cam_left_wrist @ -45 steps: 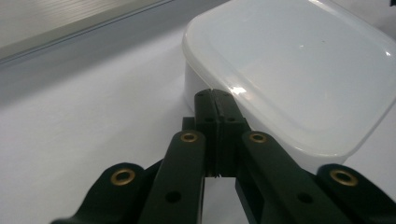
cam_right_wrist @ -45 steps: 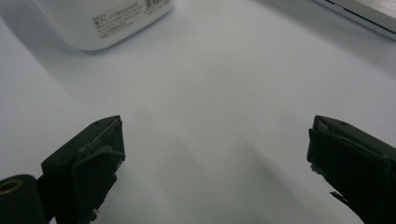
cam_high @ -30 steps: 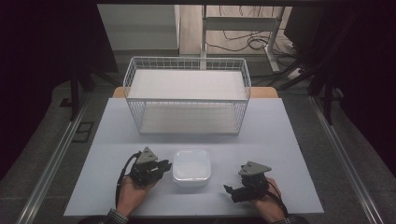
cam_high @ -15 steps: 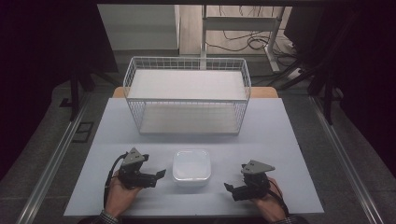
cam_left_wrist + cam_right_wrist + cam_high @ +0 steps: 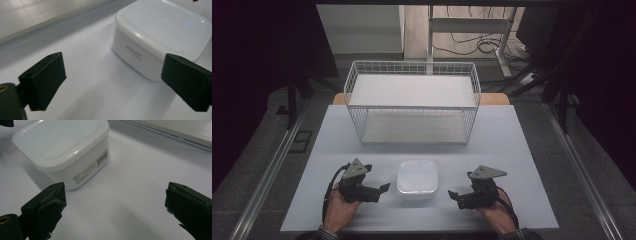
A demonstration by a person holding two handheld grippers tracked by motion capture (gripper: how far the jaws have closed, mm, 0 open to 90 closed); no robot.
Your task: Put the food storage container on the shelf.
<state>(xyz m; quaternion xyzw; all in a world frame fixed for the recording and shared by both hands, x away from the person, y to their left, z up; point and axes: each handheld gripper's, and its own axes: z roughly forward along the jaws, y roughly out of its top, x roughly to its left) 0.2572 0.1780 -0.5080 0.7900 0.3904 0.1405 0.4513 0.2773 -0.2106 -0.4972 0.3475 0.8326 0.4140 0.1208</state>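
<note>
A white lidded container (image 5: pixel 417 178) is sitting on the white table (image 5: pixel 512 150), near the near edge and about in the middle between the two hands. The left claw (image 5: pixel 382 190) is lying just beside the left side of the container, not touching it, and its jaws are standing wide apart with nothing between them. In the left gripper view the container (image 5: pixel 160 37) is showing faint grey lettering on its side wall. The right claw (image 5: pixel 453 196) is resting near the right side of the container, a little farther from it, and its jaws are also spread open and empty. In the right gripper view the container (image 5: pixel 65 150) is carrying a small printed label on its wall. A white wire basket (image 5: pixel 412 102) is standing at the far side of the table, well apart from the container.
</note>
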